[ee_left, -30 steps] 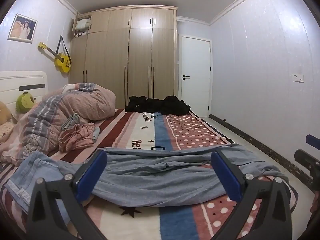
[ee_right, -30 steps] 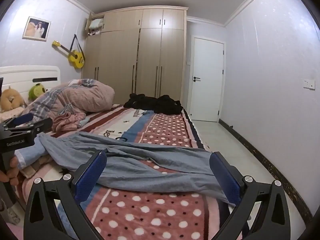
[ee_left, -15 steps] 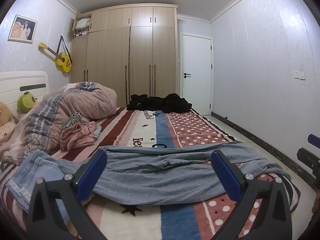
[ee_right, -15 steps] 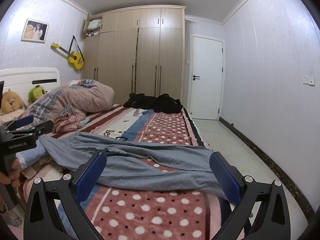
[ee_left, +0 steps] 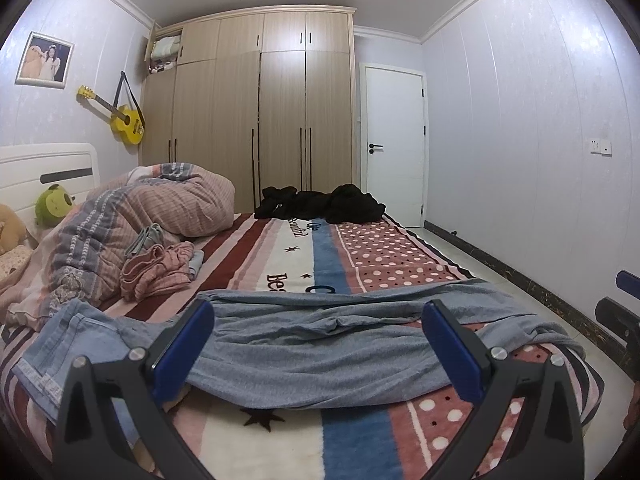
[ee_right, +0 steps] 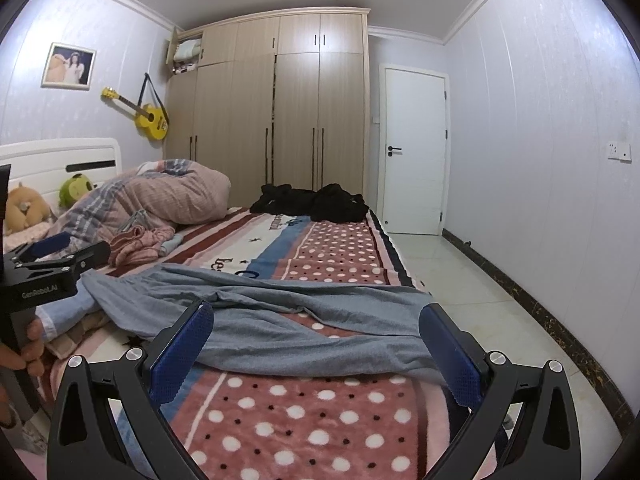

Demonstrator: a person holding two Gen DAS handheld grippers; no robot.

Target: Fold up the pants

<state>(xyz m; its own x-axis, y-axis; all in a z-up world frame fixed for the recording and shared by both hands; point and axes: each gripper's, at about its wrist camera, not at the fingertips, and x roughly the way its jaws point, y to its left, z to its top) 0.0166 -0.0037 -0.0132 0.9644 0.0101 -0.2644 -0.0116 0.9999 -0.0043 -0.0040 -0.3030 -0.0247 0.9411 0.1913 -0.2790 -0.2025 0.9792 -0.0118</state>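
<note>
Pants (ee_left: 320, 344) lie lengthwise across bed (ee_left: 360, 248), both grippers spread wide.

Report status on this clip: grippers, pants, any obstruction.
Left gripper open, right gripper open, both empty. Grey pants spread unfolded across bed blanket. Pink clothes pile lies clear of them.

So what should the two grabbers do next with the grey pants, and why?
Probably lower both and pinch the cloth. The grey pants lie spread flat across the bed, unfolded. The left gripper and the right gripper both hover open just short of the fabric, fingers holding nothing, so a grasp likely comes before any fold.
</note>
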